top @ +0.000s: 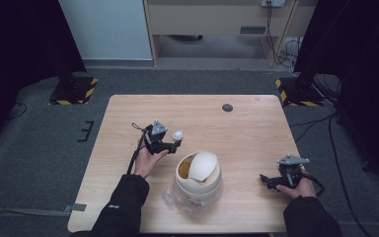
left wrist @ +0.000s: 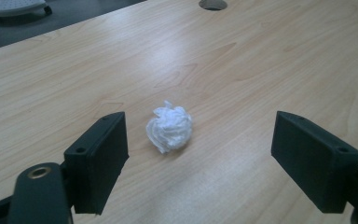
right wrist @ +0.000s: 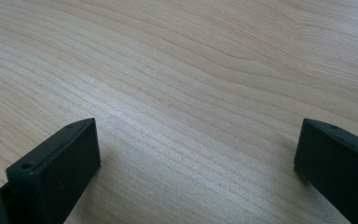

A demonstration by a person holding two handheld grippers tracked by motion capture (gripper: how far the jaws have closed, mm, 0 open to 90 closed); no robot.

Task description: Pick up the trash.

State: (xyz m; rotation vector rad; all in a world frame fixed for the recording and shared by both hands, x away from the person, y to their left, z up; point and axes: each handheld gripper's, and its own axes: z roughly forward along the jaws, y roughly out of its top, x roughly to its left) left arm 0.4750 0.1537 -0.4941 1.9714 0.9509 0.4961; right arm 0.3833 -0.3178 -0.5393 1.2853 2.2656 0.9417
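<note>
In the high view, a crumpled white paper ball [top: 177, 134] lies on the wooden table [top: 246, 123] left of centre in the frame, right at the tip of the left gripper [top: 173, 143]. The left gripper view shows this more closely: the paper ball [left wrist: 169, 129] sits on the bare wood between the two black jaws, which stand wide apart, with the ball nearer the jaw on the left of that frame and touching neither. So the left gripper [left wrist: 198, 144] is released and nothing is grasped yet.

Just below centre in the high view stands a small cream swing-lid waste bin [top: 198, 177], its domed lid tipped partly open; a clear liner seems to bunch around its base, though the picture is too soft to be sure. The ball is near the bin but still outside it.

The right gripper [top: 268, 180] rests low at the right of the high view, its jaws also spread over empty wood in its own view [right wrist: 196, 154].

Judged from this, the job has barely begun: closing on the ball, lifting it and dropping it through the lid are all left.
</note>
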